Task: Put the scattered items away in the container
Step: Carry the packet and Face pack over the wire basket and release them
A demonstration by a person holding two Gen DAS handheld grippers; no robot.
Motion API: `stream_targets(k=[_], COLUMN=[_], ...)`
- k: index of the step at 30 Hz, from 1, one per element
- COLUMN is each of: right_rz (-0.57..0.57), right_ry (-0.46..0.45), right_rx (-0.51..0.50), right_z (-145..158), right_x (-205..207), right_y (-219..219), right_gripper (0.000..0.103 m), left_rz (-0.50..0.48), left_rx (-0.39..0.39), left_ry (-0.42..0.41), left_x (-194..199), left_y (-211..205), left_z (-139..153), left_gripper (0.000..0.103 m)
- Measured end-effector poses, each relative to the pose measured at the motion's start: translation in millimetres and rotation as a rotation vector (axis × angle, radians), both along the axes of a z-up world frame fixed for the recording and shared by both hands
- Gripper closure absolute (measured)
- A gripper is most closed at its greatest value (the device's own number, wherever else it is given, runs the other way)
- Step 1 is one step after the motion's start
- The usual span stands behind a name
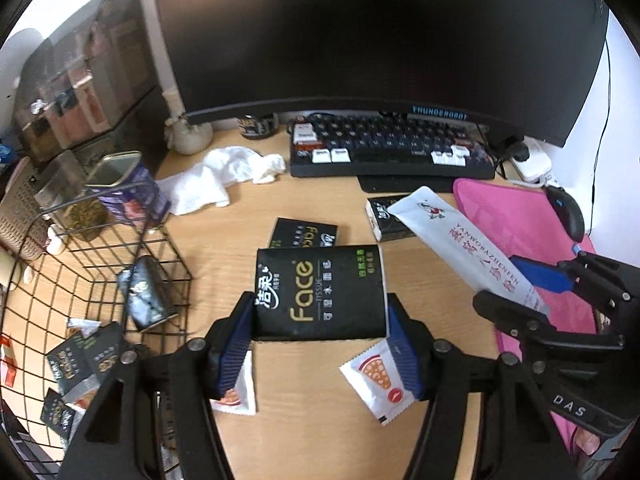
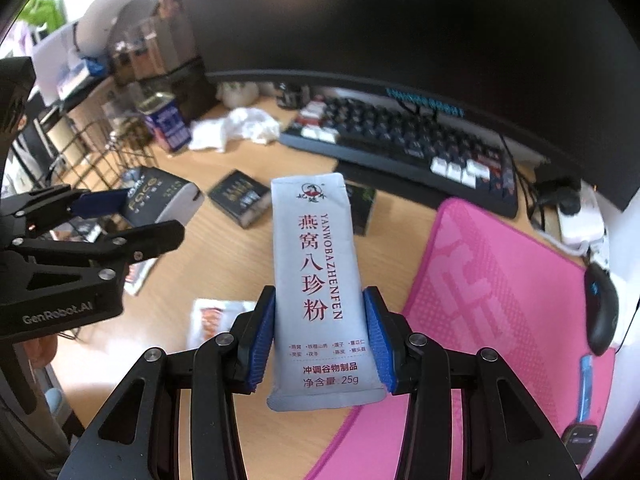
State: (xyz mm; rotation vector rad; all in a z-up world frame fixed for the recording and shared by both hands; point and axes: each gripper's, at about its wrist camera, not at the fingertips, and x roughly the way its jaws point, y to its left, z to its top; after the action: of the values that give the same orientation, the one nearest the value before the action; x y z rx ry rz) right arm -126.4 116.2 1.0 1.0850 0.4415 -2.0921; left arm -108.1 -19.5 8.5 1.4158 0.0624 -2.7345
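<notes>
My left gripper (image 1: 320, 336) is shut on a black "Face" tissue pack (image 1: 320, 292), held above the wooden desk. My right gripper (image 2: 320, 332) is shut on a long white powder sachet (image 2: 316, 280), held above the desk; it also shows in the left wrist view (image 1: 464, 248). The black wire basket (image 1: 100, 280) stands at the left and holds several dark packs and sachets. Two small black packs (image 1: 304, 234) (image 1: 386, 216) and two white sachets (image 1: 380, 380) (image 1: 236, 396) lie on the desk.
A keyboard (image 1: 392, 148) and a large monitor (image 1: 360, 40) stand at the back. A pink mat (image 1: 532, 232) with a mouse (image 1: 568, 212) lies right. A white cloth (image 1: 224, 176) and a tin (image 1: 124, 188) sit back left.
</notes>
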Motion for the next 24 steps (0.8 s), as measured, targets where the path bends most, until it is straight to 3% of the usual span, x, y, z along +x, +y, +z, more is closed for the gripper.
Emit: stream_targets(k=[13, 24], right_rz=[0.163, 0.332], right_ry=[0.103, 0.12], right_rx=[-0.016, -0.013], right_z=[55, 62], right_x=[75, 161], right_y=[-87, -192], right_gripper=[0.06, 0.06], left_rz=[0.167, 0.376], left_rx=[0.002, 0.032], left_ry=[0.11, 0.131], left_x=[76, 141], left_y=[-98, -205], left_z=[52, 56], left_gripper=[0.035, 0.035])
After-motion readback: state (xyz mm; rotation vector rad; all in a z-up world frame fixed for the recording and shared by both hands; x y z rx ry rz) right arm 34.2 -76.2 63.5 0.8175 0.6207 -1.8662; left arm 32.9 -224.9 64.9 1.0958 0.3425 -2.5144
